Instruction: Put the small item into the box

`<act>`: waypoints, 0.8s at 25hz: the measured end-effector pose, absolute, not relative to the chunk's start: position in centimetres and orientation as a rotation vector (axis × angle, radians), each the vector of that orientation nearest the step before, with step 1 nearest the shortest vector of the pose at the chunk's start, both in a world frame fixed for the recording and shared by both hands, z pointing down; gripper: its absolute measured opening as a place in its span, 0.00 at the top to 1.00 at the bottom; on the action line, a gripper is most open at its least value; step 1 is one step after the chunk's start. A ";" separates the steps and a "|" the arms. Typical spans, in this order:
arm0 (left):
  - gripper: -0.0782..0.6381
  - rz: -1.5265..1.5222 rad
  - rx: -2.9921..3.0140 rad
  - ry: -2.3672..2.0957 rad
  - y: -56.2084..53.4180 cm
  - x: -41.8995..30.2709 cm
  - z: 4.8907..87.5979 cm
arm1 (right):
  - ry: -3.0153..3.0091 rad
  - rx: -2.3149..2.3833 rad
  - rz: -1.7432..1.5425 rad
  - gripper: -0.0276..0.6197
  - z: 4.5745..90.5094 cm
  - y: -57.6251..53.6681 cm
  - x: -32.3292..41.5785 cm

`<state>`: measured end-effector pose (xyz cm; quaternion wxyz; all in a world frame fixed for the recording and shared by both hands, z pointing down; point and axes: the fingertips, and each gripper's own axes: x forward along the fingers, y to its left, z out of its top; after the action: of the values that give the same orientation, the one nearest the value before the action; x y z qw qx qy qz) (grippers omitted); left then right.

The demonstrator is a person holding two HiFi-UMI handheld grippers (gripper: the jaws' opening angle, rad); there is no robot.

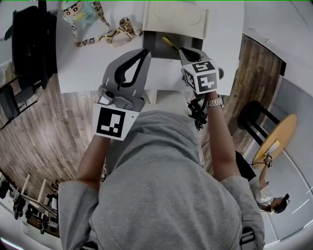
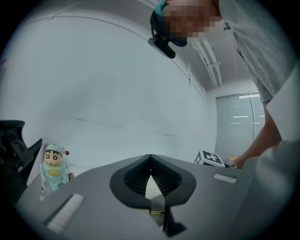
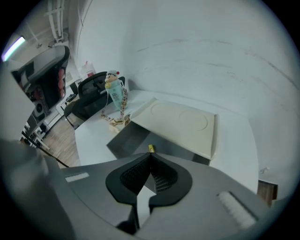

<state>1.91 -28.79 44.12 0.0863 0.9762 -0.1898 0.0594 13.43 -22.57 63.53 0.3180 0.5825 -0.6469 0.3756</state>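
Observation:
An open grey box point(image 1: 157, 45) with its cream lid point(image 1: 173, 17) folded back stands on the white table point(image 1: 93, 63). My right gripper point(image 1: 181, 50) is at the box's right side, shut on a small yellow item point(image 1: 170, 44) that pokes out over the box's inside. In the right gripper view the yellow item point(image 3: 151, 148) shows just past the closed tips of the right gripper point(image 3: 151, 154), above the grey box point(image 3: 125, 140) and its lid point(image 3: 180, 123). My left gripper point(image 1: 145, 52) hovers at the box's left front corner, shut and holding nothing. The left gripper point(image 2: 150, 159) points at a bare wall.
A cartoon doll point(image 1: 78, 11) on a patterned lanyard point(image 1: 115, 33) lies at the table's back left. A black chair point(image 1: 29, 39) stands left of the table. A round wooden side table point(image 1: 279, 134) and another person point(image 1: 264, 193) are at the right.

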 end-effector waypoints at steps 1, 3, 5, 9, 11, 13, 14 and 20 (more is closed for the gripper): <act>0.89 0.175 2.908 -0.561 -28.7 1.9 44.0 | -1.711 1.554 0.989 0.93 62.9 -22.5 13.4; 0.89 0.165 2.913 -0.559 -28.4 1.7 43.6 | -1.722 1.603 0.987 0.93 61.2 -22.6 13.3; 0.89 0.156 2.918 -0.560 -28.2 1.4 43.1 | -1.741 1.650 0.972 0.93 59.5 -22.6 13.1; 0.89 0.152 2.929 -0.562 -27.8 0.8 42.2 | -1.786 1.740 0.918 0.93 56.1 -22.5 12.6; 0.89 0.150 2.932 -0.569 -27.7 0.3 41.7 | -1.803 1.775 0.892 0.93 54.5 -22.3 12.3; 0.89 0.146 2.941 -0.578 -27.8 -0.1 41.2 | -1.818 1.807 0.861 0.93 53.0 -22.1 12.0; 0.89 0.142 2.948 -0.582 -27.8 -0.2 40.9 | -1.826 1.825 0.845 0.93 52.2 -22.1 11.9; 0.89 -0.002 2.972 -0.647 -28.5 -0.6 38.5 | -1.870 1.919 0.761 0.93 48.0 -21.2 11.3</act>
<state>-0.55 -28.53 38.51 0.0502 0.9759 -0.2124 -0.0008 11.28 -21.17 48.03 0.1772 0.6779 -0.6609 0.2687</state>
